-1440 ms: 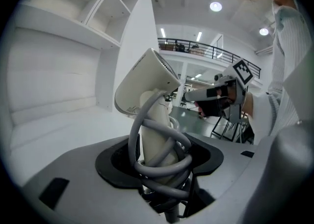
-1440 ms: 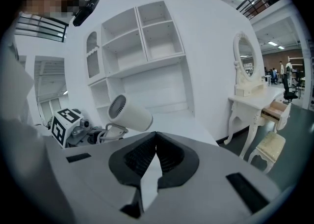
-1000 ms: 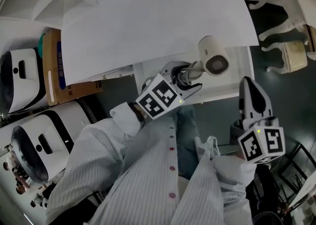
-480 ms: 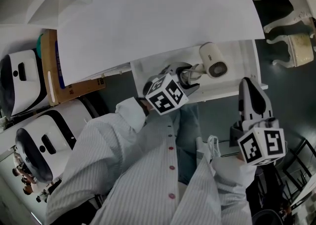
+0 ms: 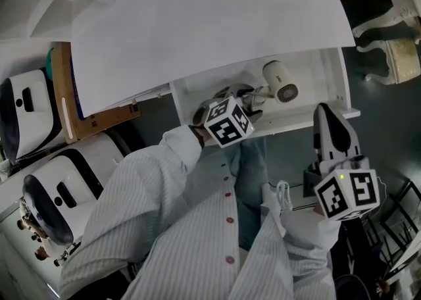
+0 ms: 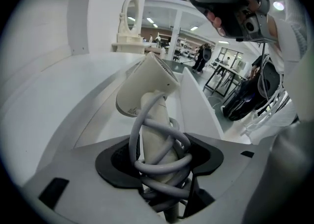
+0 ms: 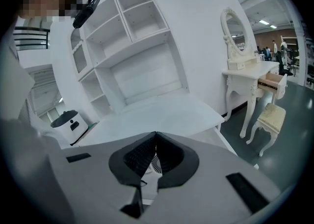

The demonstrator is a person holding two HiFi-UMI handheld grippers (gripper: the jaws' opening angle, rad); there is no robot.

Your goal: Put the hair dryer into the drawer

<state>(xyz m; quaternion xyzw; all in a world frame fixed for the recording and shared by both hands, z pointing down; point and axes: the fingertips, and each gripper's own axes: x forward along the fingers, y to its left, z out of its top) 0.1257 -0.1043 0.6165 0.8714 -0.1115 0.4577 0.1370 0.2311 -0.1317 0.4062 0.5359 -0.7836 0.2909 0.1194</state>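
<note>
Head view: the white drawer (image 5: pixel 331 74) stands pulled out from under the front edge of the white bench (image 5: pixel 210 22), in the middle of the picture. The left gripper (image 5: pixel 247 100) reaches into it from about 7 o'clock, and its fingers are clamped on the handle of the hair dryer (image 5: pixel 279 82). The dryer's cream head lies inside the drawer's outline, at about 2 o'clock from the gripper, its round rear grille turned up toward the camera. Whether the head touches the drawer floor cannot be told.

In the left gripper view, the grey cord (image 6: pixel 162 155) is wound in several loops round the handle, and the fingers (image 6: pixel 117 161) press on handle and cord together. The dryer's head (image 6: pixel 146 86) tilts away toward 11 o'clock, over the pale drawer floor.

The right gripper (image 5: pixel 328 116) is held outside the drawer's front, at about 5 o'clock from the dryer and well apart from it, pointing toward 12 o'clock. In the right gripper view its fingers (image 7: pixel 140 155) are closed with their tips meeting and nothing between them; the dryer's grille shows through the small gap below the tips.

At 9 o'clock, beside the bench, a cardboard box (image 5: pixel 69 88) stands on edge.
</note>
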